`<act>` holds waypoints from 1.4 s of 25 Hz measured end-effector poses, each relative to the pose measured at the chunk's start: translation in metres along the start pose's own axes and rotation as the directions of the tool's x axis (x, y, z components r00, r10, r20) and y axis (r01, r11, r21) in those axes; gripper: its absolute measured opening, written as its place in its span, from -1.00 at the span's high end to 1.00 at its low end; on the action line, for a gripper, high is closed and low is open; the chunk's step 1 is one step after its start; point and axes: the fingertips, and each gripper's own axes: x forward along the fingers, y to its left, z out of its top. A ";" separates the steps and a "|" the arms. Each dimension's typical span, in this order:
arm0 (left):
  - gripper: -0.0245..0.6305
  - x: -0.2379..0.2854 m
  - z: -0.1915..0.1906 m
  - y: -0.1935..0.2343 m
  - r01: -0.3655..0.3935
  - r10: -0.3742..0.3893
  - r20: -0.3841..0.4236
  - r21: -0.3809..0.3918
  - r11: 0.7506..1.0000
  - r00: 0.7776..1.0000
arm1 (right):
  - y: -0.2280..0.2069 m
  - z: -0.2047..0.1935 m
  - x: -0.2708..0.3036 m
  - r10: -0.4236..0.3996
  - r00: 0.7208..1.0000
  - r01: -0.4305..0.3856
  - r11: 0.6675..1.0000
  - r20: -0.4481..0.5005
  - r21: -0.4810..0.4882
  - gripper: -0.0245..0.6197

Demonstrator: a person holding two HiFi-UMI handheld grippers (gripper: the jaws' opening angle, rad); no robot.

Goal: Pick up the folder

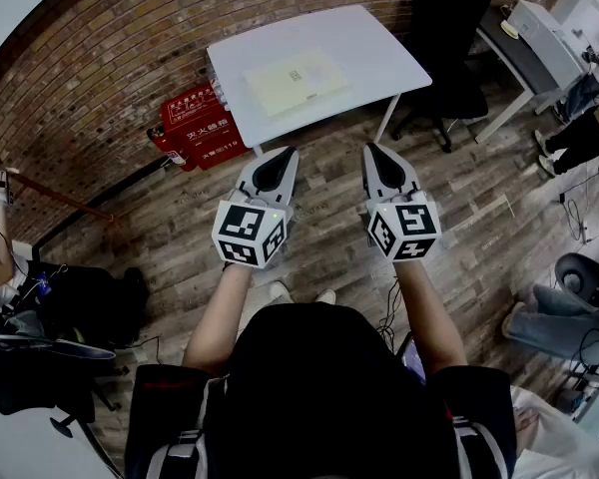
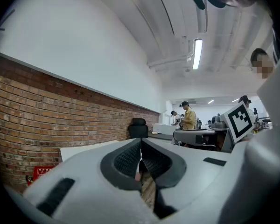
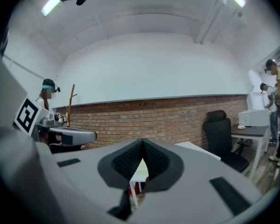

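The pale folder [image 1: 296, 80] lay flat at the middle of the white surface [image 1: 379, 53], likely light, thin and bendy, best pinched at its near edge, while the left tongs [image 1: 278, 156] and right tongs [image 1: 379, 153] hovered shut and empty, short of that surface.

- I note the left gripper [image 1: 279, 154] and right gripper [image 1: 375, 151]: pale grey moulded shells, each with a black oval inset on top.
- Each carries a marker cube [image 1: 250, 233] at the rear, with black squares on white faces.
- In the gripper views I see black, finely ribbed pads [image 2: 128, 160] set in a dark surround.
- The wearer has a black short-sleeved top [image 1: 319, 377].
- Grey-white straps [image 1: 180, 459] run at the shoulders.
- Pale shoe tips [image 1: 278, 290] show below.
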 end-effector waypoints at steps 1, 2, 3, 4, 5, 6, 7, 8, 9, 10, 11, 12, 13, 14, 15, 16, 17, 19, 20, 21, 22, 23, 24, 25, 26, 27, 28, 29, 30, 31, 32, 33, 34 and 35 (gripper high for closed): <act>0.87 0.000 0.000 -0.001 -0.001 0.001 0.001 0.000 1.000 1.000 | -0.001 0.000 -0.001 0.004 1.000 -0.004 1.000 0.004 0.007 0.84; 0.86 0.000 -0.001 -0.003 -0.002 0.002 0.002 0.000 1.000 1.000 | -0.002 -0.001 -0.003 0.009 1.000 -0.009 1.000 0.009 0.017 0.84; 0.87 0.000 -0.001 -0.004 -0.003 0.003 0.002 0.000 1.000 1.000 | -0.002 -0.001 -0.004 0.015 1.000 -0.016 0.999 0.016 0.030 0.83; 0.87 0.000 -0.002 -0.006 -0.004 0.004 0.002 0.000 1.000 1.000 | -0.003 0.000 -0.006 0.021 0.999 -0.022 0.999 0.024 0.044 0.83; 0.87 -0.001 -0.003 -0.007 -0.004 0.004 0.001 -0.001 1.000 1.000 | -0.004 0.000 -0.008 0.023 0.999 -0.025 0.998 0.030 0.055 0.83; 0.87 -0.001 -0.004 -0.009 -0.005 0.005 0.000 -0.003 1.000 1.000 | -0.005 -0.001 -0.009 0.024 0.999 -0.026 0.998 0.031 0.060 0.83; 0.86 -0.001 -0.005 -0.011 -0.005 0.005 -0.002 -0.006 1.000 1.000 | -0.007 -0.002 -0.010 0.024 0.999 -0.026 0.998 0.027 0.062 0.83; 0.86 0.000 -0.006 -0.012 -0.005 0.005 -0.004 -0.008 1.000 1.000 | -0.008 -0.004 -0.011 0.026 0.999 -0.027 0.998 0.022 0.063 0.83; 0.86 0.000 -0.008 -0.013 -0.006 0.006 -0.007 -0.010 1.000 1.000 | -0.008 -0.005 -0.012 0.028 0.999 -0.029 0.998 0.017 0.064 0.83; 0.86 0.000 -0.009 -0.014 -0.007 0.007 -0.008 -0.010 1.000 1.000 | -0.009 -0.007 -0.012 0.031 0.999 -0.032 0.997 0.013 0.064 0.83; 0.87 0.000 -0.009 -0.015 -0.009 0.009 -0.009 -0.008 1.000 1.000 | -0.010 -0.008 -0.013 0.033 0.999 -0.034 0.997 0.011 0.063 0.83; 0.87 0.001 -0.009 -0.016 -0.012 0.012 -0.008 -0.006 1.000 1.000 | -0.010 -0.008 -0.013 0.035 0.999 -0.036 0.997 0.010 0.063 0.83; 0.86 0.001 -0.009 -0.016 -0.016 0.016 -0.007 -0.005 1.000 1.000 | -0.011 -0.009 -0.013 0.038 0.999 -0.038 0.997 0.010 0.064 0.83; 0.86 0.001 -0.010 -0.017 -0.018 0.018 -0.008 -0.004 1.000 1.000 | -0.012 -0.009 -0.013 0.040 0.999 -0.040 0.997 0.009 0.065 0.83; 0.86 0.001 -0.010 -0.017 -0.020 0.020 -0.010 -0.003 1.000 1.000 | -0.013 -0.010 -0.013 0.042 0.999 -0.042 0.997 0.008 0.065 0.83; 0.86 0.000 -0.011 -0.017 -0.022 0.022 -0.013 -0.002 1.000 1.000 | -0.013 -0.010 -0.012 0.043 0.999 -0.044 0.997 0.007 0.066 0.83; 0.86 0.000 -0.012 -0.016 -0.024 0.024 -0.016 -0.001 1.000 1.000 | -0.013 -0.011 -0.011 0.045 0.999 -0.045 0.997 0.007 0.066 0.83; 0.86 -0.001 -0.014 -0.012 -0.029 0.029 -0.019 -0.004 1.000 0.999 | -0.012 -0.011 -0.008 0.048 0.999 -0.048 0.997 0.009 0.066 0.83; 0.86 0.000 -0.014 -0.010 -0.031 0.031 -0.020 -0.006 0.999 0.999 | -0.011 -0.010 -0.007 0.050 0.999 -0.050 0.997 0.011 0.066 0.83; 0.87 0.001 -0.014 -0.008 -0.032 0.032 -0.021 -0.006 0.999 0.999 | -0.011 -0.009 -0.005 0.051 0.999 -0.052 0.997 0.012 0.065 0.83; 0.86 0.003 -0.013 -0.006 -0.033 0.033 -0.021 -0.004 0.999 0.999 | -0.011 -0.008 -0.002 0.052 0.999 -0.053 0.997 0.013 0.064 0.83; 0.87 0.005 -0.012 -0.005 -0.032 0.032 -0.021 -0.003 0.999 0.999 | -0.012 -0.008 0.000 0.052 0.999 -0.053 0.997 0.013 0.064 0.83; 0.87 0.007 -0.012 -0.003 -0.031 0.031 -0.020 -0.003 1.000 0.999 | -0.012 -0.008 0.003 0.051 0.999 -0.052 0.997 0.013 0.065 0.83; 0.86 0.009 -0.012 -0.001 -0.028 0.028 -0.019 -0.002 1.000 0.999 | -0.013 -0.008 0.005 0.049 0.999 -0.050 0.997 0.014 0.065 0.83; 0.86 0.011 -0.012 0.000 -0.024 0.024 -0.019 -0.002 1.000 1.000 | -0.014 -0.007 0.008 0.046 0.999 -0.047 0.997 0.015 0.064 0.83; 0.86 0.013 -0.012 0.003 -0.021 0.021 -0.018 -0.001 1.000 1.000 | -0.014 -0.007 0.010 0.043 0.999 -0.044 0.997 0.017 0.063 0.83; 0.86 0.015 -0.012 0.007 -0.018 0.018 -0.017 0.000 1.000 1.000 | -0.014 -0.006 0.014 0.040 0.999 -0.041 0.997 0.020 0.062 0.83; 0.86 0.017 -0.011 0.011 -0.016 0.016 -0.016 0.000 1.000 1.000 | -0.014 -0.005 0.019 0.037 0.999 -0.039 0.997 0.024 0.061 0.83; 0.86 0.019 -0.011 0.016 -0.015 0.015 -0.015 0.000 1.000 1.000 | -0.014 -0.004 0.023 0.036 0.999 -0.037 0.997 0.026 0.060 0.83; 0.86 0.021 -0.011 0.021 -0.015 0.015 -0.014 0.000 1.000 1.000 | -0.014 -0.004 0.029 0.035 0.999 -0.036 0.998 0.028 0.060 0.83; 0.86 0.024 -0.011 0.026 -0.015 0.015 -0.014 -0.001 1.000 1.000 | -0.014 -0.004 0.034 0.033 0.999 -0.034 0.998 0.028 0.060 0.83; 0.86 0.028 -0.011 0.031 -0.014 0.014 -0.013 -0.002 1.000 1.000 | -0.015 -0.004 0.039 0.031 0.999 -0.032 0.998 0.028 0.060 0.83; 0.86 0.031 -0.010 0.036 -0.013 0.013 -0.012 -0.003 1.000 1.000 | -0.016 -0.004 0.045 0.029 0.999 -0.030 0.998 0.027 0.060 0.83; 0.86 0.036 -0.008 0.042 -0.010 0.010 -0.012 -0.003 1.000 1.000 | -0.017 -0.003 0.051 0.027 0.999 -0.028 0.998 0.027 0.060 0.83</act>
